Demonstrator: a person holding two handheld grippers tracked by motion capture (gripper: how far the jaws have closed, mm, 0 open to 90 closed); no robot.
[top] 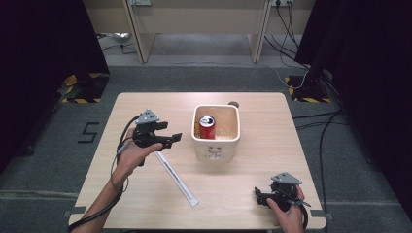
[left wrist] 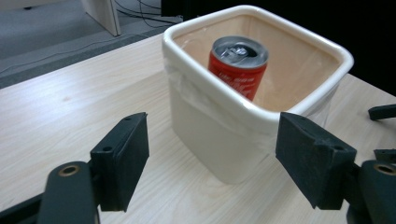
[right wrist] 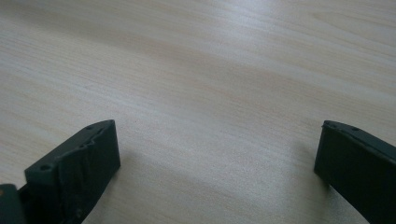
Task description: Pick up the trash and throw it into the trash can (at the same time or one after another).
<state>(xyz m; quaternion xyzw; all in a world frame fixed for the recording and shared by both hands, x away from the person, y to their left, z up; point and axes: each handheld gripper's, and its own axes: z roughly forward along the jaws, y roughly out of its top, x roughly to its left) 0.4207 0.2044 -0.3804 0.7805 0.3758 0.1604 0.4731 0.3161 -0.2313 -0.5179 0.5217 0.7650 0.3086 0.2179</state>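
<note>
High view: left gripper (top: 171, 139) spread, just left of bin (top: 197, 137) holding can (top: 207, 127); wrapped straw (top: 177, 179) near on table (top: 252, 184), well apart from right gripper (top: 259, 195).
Left gripper view: approach over bin rim, jaws straddling can; near wall blocks.
Right gripper view: spread, idle.

can (top: 207, 127) in tub (top: 233, 138), straw (top: 176, 178) left

The left gripper (top: 170, 137) hovered above the table, jaws spread wide and holding nothing. The right gripper (top: 258, 196) sat low, its jaws likewise apart.
</note>
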